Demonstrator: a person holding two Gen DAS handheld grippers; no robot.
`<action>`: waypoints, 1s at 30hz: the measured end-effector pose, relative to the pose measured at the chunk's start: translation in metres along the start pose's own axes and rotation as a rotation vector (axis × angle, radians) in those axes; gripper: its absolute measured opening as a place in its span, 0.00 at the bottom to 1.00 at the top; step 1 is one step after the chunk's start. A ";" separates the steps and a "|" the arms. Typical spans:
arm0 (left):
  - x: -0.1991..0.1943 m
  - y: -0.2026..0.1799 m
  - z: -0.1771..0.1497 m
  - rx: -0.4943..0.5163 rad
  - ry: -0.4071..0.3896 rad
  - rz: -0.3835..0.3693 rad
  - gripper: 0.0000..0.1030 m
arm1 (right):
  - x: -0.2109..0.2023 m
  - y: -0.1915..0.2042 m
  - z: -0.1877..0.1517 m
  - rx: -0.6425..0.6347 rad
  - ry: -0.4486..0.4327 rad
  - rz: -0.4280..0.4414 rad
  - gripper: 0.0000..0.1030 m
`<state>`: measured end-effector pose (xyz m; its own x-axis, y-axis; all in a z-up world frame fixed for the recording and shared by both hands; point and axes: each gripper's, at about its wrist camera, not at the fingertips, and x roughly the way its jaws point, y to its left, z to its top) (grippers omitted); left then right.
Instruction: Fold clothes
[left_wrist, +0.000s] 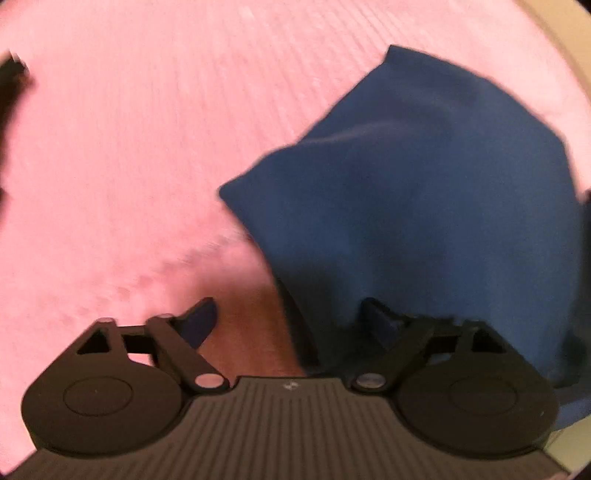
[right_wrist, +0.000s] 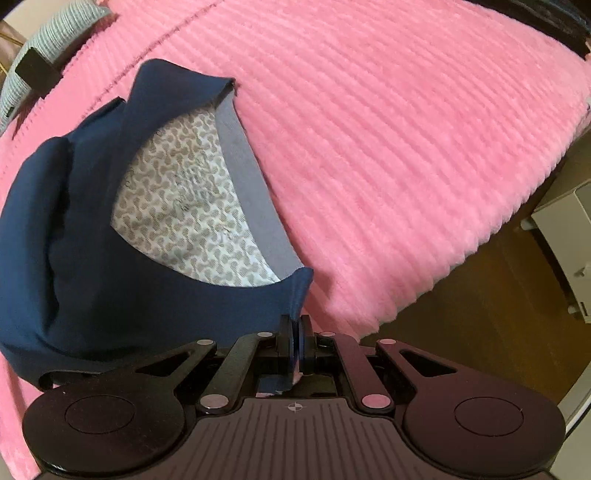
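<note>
Two fingers of the right gripper (right_wrist: 298, 332) are pinched tight on the hem corner of the navy garment (right_wrist: 74, 258), which lies bunched on the pink ribbed blanket (right_wrist: 388, 147), its patterned lining (right_wrist: 188, 218) and grey waistband (right_wrist: 243, 177) showing. Over on the left gripper (left_wrist: 291, 325), fingers stand wide apart, gripping nothing, one finger against the blue cloth. Beyond the blanket's edge, brown floor (right_wrist: 480, 314).

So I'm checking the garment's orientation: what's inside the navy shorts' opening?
Inside the navy shorts, a white patterned lining and grey inner waistband show. Deeper inside is covered by fabric.
</note>
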<state>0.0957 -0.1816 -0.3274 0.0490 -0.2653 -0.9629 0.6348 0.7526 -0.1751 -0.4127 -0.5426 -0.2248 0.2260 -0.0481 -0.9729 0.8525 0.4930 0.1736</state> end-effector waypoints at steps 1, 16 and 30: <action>-0.002 -0.003 -0.002 0.015 -0.010 -0.022 0.38 | -0.004 0.005 0.002 -0.008 -0.009 0.002 0.00; -0.238 -0.022 0.042 0.060 -0.485 0.013 0.03 | -0.226 0.112 0.143 -0.204 -0.522 0.371 0.00; -0.299 -0.055 -0.107 -0.170 -0.294 0.074 0.12 | -0.151 0.003 0.046 -0.068 -0.214 0.159 0.01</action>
<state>-0.0370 -0.0791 -0.0515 0.3260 -0.3497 -0.8783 0.4847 0.8595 -0.1623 -0.4225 -0.5739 -0.0709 0.4552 -0.1437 -0.8787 0.7661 0.5661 0.3043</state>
